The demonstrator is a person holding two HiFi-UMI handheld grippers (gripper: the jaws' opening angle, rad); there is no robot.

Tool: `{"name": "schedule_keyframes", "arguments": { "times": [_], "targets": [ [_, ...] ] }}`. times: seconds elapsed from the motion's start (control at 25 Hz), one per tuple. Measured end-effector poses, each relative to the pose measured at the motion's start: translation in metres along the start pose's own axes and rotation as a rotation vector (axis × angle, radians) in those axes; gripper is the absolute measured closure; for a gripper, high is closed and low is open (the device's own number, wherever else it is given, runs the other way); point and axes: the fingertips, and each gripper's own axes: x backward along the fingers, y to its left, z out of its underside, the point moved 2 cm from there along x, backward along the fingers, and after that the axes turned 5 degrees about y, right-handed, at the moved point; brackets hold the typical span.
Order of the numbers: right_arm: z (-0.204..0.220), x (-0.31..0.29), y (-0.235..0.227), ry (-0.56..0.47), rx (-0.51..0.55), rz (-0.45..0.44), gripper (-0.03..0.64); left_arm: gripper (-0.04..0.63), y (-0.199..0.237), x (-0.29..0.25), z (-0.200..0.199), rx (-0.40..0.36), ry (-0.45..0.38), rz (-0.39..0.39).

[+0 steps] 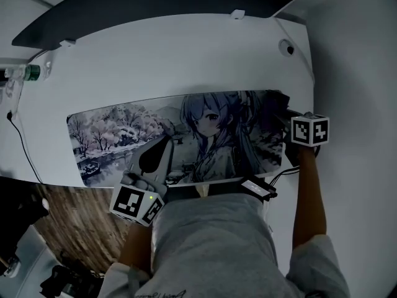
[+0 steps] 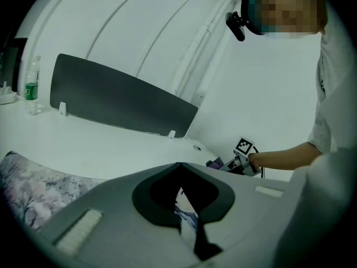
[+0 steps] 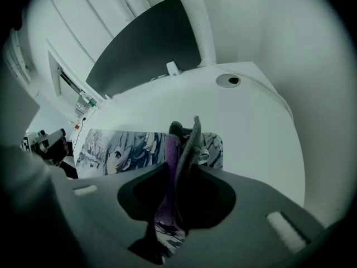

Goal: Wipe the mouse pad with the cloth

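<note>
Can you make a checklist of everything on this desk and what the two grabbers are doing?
Surface: white desk, round hole near its far right corner.
Job's things: picture mouse pad lies flat; purple-grey cloth at its right end.
Clutter: bottle at the left edge; small dark device at the near edge.
Grippers: left gripper shut, empty, over the pad; right gripper shut on the cloth.
Cables: black cable at the left.
Surroundings: dark panel behind the desk; wood floor below.

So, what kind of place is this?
Likely an office or study workstation: a white desk with a dark divider panel along its far edge, a long printed mouse pad on it, and a water bottle at the far left.
</note>
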Motion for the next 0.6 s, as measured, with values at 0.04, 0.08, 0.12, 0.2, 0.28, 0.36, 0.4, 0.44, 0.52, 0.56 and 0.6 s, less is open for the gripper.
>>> {"name": "schedule_keyframes", "arguments": {
  "times": [0.04,0.08,0.12,0.2,0.28,0.36,0.4,0.44,0.52,0.56,0.6],
  "targets": [
    [-0.001,-0.002,0.006,0.001,0.004,-0.002,0.522,0.575,0.004,0.004,0.0,0.003,-0.003,-0.003],
    [-0.002,-0.004,0.012,0.004,0.008,-0.005,0.522,0.575,0.007,0.008,0.001,0.005,-0.005,-0.008],
    [-0.002,-0.006,0.018,0.008,0.013,-0.007,0.522,0.575,0.011,0.012,0.002,0.008,-0.006,-0.012],
    [-0.003,-0.011,0.03,0.017,0.022,-0.013,0.522,0.575,0.019,0.02,0.003,0.012,-0.011,-0.021],
    [-0.005,-0.016,0.041,0.023,0.032,-0.02,0.522,0.575,0.026,0.029,0.004,0.015,-0.016,-0.03],
    [-0.006,-0.022,0.056,0.024,0.038,-0.036,0.522,0.575,0.034,0.037,0.004,0.018,-0.022,-0.036],
    [-0.007,-0.025,0.065,0.023,0.04,-0.044,0.522,0.575,0.037,0.042,0.005,0.019,-0.024,-0.038],
    [-0.008,-0.027,0.073,0.023,0.043,-0.048,0.522,0.575,0.041,0.047,0.005,0.02,-0.026,-0.041],
    [-0.01,-0.033,0.089,0.023,0.054,-0.058,0.522,0.577,0.049,0.057,0.007,0.021,-0.029,-0.047],
    [-0.01,-0.037,0.097,0.023,0.057,-0.067,0.522,0.577,0.053,0.062,0.008,0.021,-0.031,-0.051],
    [-0.011,-0.04,0.105,0.023,0.062,-0.075,0.522,0.575,0.057,0.067,0.009,0.022,-0.033,-0.055]
  ]
}}
